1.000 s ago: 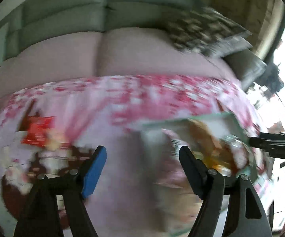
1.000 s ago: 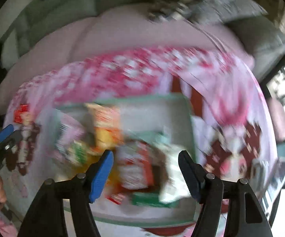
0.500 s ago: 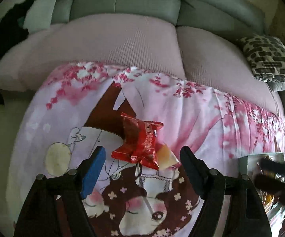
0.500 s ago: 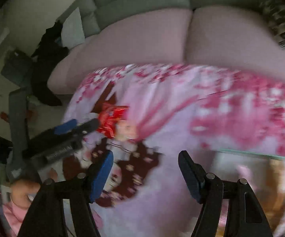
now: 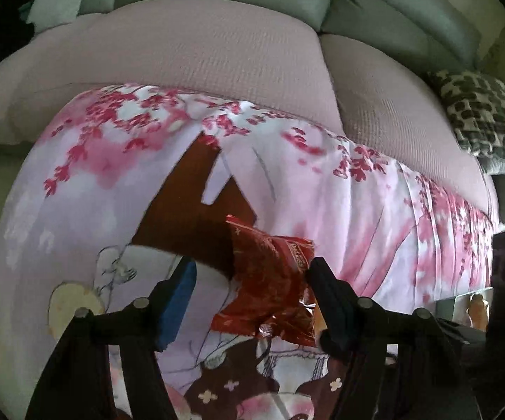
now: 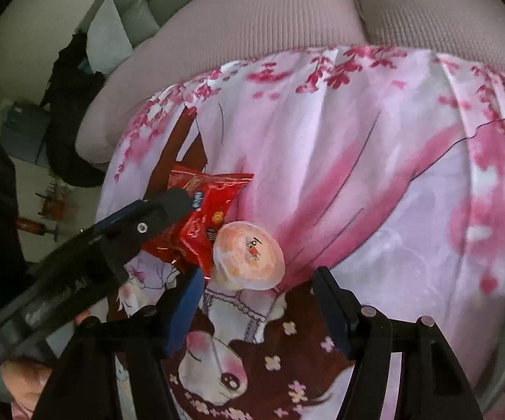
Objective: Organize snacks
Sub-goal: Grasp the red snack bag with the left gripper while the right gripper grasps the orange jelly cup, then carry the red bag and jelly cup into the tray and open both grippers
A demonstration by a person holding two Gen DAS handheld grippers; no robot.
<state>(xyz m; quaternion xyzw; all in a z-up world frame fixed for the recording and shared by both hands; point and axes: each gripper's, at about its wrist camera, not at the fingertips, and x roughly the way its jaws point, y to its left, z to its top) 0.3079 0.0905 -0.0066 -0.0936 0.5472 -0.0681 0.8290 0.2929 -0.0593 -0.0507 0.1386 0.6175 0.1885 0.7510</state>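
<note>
A red foil snack packet [image 5: 271, 280] lies on the pink cartoon-print cloth [image 5: 322, 182]. My left gripper [image 5: 250, 283] is open, its fingers on either side of the packet. The right wrist view shows the same packet [image 6: 203, 217] with the left gripper's finger [image 6: 161, 210] lying over it. A round orange jelly cup [image 6: 249, 253] sits right beside the packet. My right gripper [image 6: 257, 297] is open and empty, just in front of the jelly cup.
A pink-covered sofa [image 5: 200, 42] with grey-green back cushions runs behind the cloth. A patterned pillow [image 5: 480, 115] lies at the right. A corner of the snack tray [image 5: 462, 306] shows at the far right. Dark clutter [image 6: 67, 122] stands on the floor at left.
Both grippers swung left from the snack tray to the red packet. My left gripper has closed in so the packet now sits between its fingers. My right gripper has come up to the jelly cup.
</note>
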